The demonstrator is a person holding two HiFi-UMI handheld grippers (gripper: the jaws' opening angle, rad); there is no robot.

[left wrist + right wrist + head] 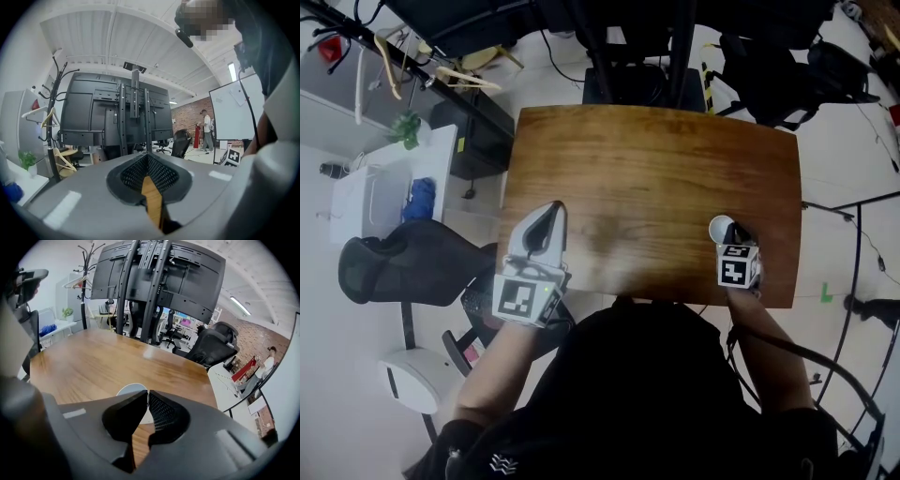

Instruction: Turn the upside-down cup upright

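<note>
A small white cup (721,228) stands near the right front corner of the wooden table (647,169). In the head view its round end faces up and looks hollow. My right gripper (737,232) points steeply down at it from the near side, and the jaws are pinched on the cup's wall. In the right gripper view the cup (131,390) shows as a white disc just behind the closed tips of the right gripper (148,393). My left gripper (546,217) hovers at the table's left edge, shut and holding nothing. In its own view the left gripper (147,157) points level.
A black monitor stand (154,282) rises behind the table's far edge. A black office chair (412,262) sits left of the table, and another chair (213,348) stands far right. A white side desk (394,187) is further left.
</note>
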